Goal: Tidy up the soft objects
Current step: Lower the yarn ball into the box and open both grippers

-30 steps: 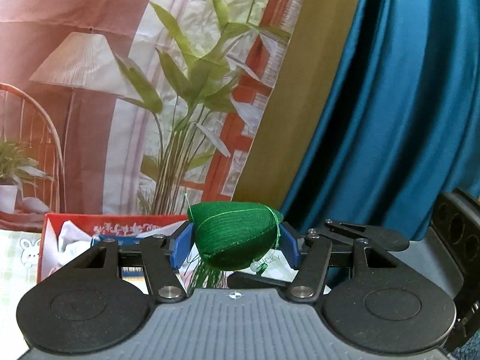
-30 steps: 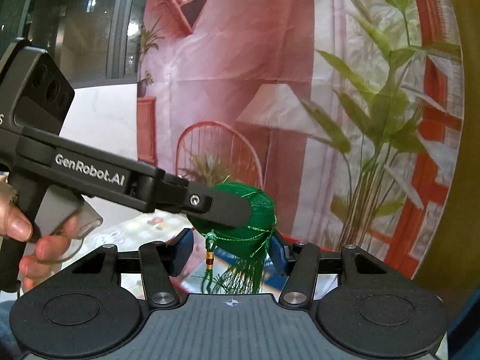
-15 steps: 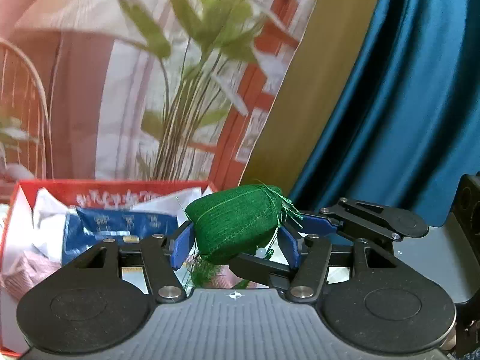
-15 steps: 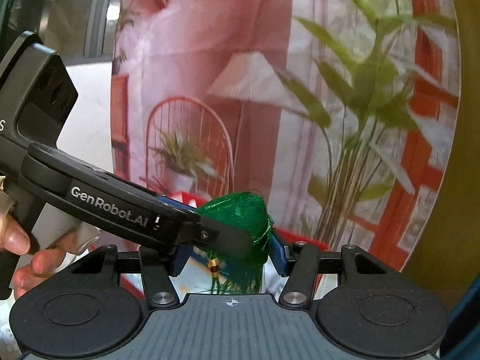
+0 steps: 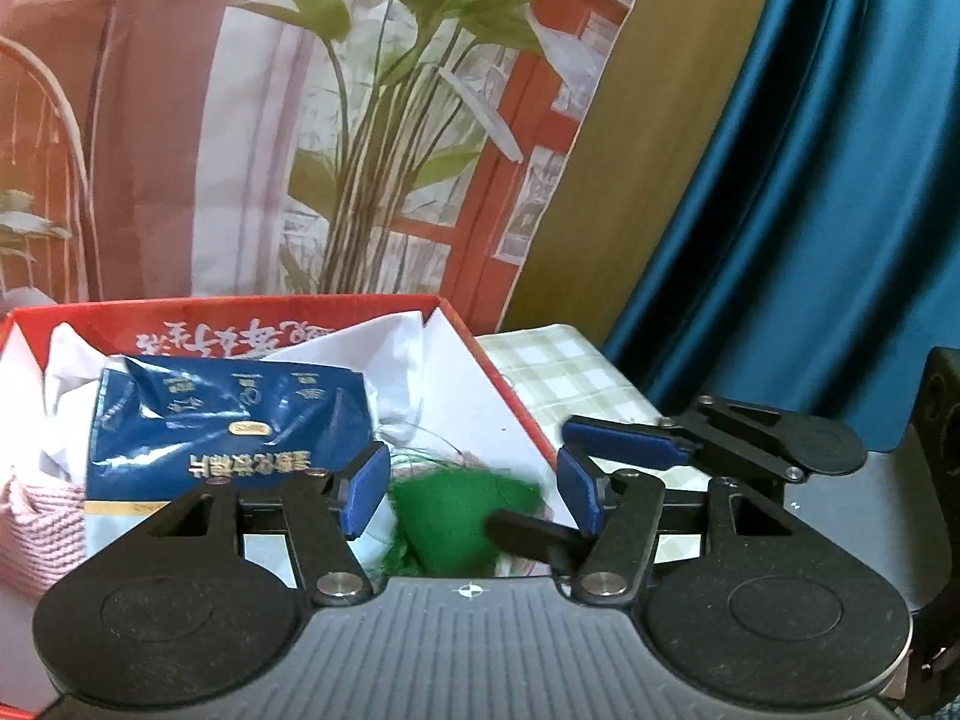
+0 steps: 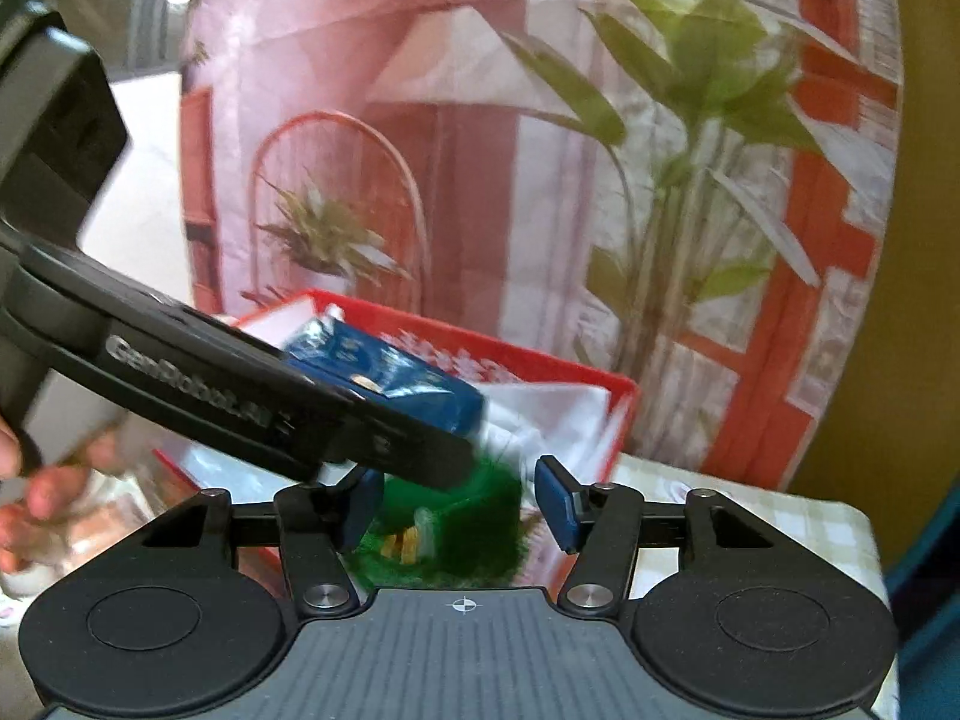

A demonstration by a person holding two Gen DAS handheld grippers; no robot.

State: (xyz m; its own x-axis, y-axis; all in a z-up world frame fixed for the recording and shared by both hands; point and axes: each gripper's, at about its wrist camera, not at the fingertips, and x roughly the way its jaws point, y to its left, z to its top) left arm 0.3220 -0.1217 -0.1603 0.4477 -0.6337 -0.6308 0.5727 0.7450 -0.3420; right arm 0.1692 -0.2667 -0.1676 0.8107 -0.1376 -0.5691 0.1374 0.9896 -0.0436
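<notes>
A green thread-wound sachet (image 5: 462, 522) with a tassel shows blurred low between the blue pads of my left gripper (image 5: 471, 492), with a gap on each side. It hangs over the open red box (image 5: 516, 402). My left gripper stands open. In the right wrist view the same sachet (image 6: 474, 516) sits between the pads of my right gripper (image 6: 459, 504), whose jaws are opening and do not press on it. The left gripper's finger (image 6: 390, 450) crosses in front of it. The right gripper's fingers (image 5: 624, 443) reach in from the right in the left wrist view.
The red box (image 6: 540, 363) holds a blue packet (image 5: 228, 420), white cloth (image 5: 66, 360) and a pink knitted piece (image 5: 36, 516). It stands on a green checked tablecloth (image 5: 564, 372). A printed backdrop and a teal curtain (image 5: 810, 210) rise behind. A person's hand (image 6: 36, 498) holds the left gripper.
Both grippers have come down over the red box. The green sachet, gripped between the pads before, has slipped lower and now sits loose between them.
</notes>
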